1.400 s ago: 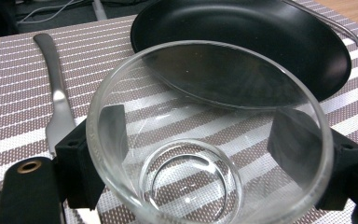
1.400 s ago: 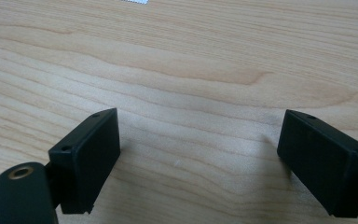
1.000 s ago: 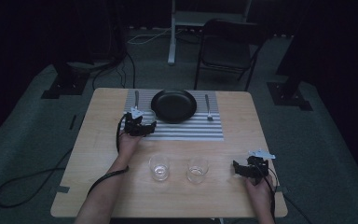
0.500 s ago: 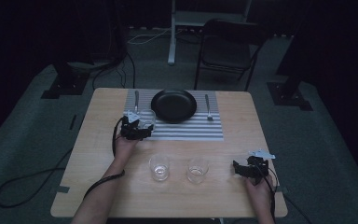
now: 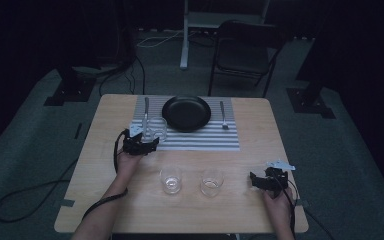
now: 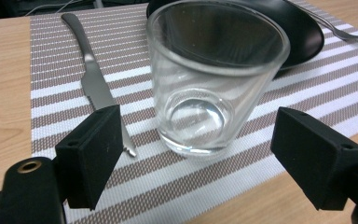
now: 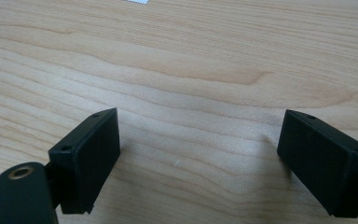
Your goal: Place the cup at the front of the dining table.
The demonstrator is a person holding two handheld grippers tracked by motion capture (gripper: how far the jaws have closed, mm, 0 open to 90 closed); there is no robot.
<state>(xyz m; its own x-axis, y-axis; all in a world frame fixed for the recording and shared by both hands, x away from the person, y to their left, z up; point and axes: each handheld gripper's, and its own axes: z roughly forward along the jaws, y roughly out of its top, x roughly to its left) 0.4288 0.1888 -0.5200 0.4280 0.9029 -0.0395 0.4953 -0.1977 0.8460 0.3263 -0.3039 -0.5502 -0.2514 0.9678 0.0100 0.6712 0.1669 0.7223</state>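
A clear empty glass [image 5: 156, 129] [image 6: 209, 79] stands upright on the striped placemat [image 5: 200, 141] [image 6: 307, 79], right of a knife [image 5: 146, 111] [image 6: 93, 79]. My left gripper [image 5: 148, 141] [image 6: 199, 140] sits just short of it, near the mat's front left corner. It is open, with both pads clear of the glass. My right gripper [image 5: 255, 180] [image 7: 200, 135] rests over bare wood near the table's front right corner, open with nothing between its jaws.
A black plate [image 5: 186, 112] [image 6: 298, 28] lies mid-mat with a fork [image 5: 223, 116] [image 6: 335, 25] to its right. Two more empty glasses [image 5: 171, 179] [image 5: 211, 181] stand on the wooden table [image 5: 260, 135] toward the front. A folding chair [image 5: 245, 50] stands beyond the far edge.
My left gripper has drawn back toward the table's near side, leaving the glass standing on the placemat. The right gripper has stayed put.
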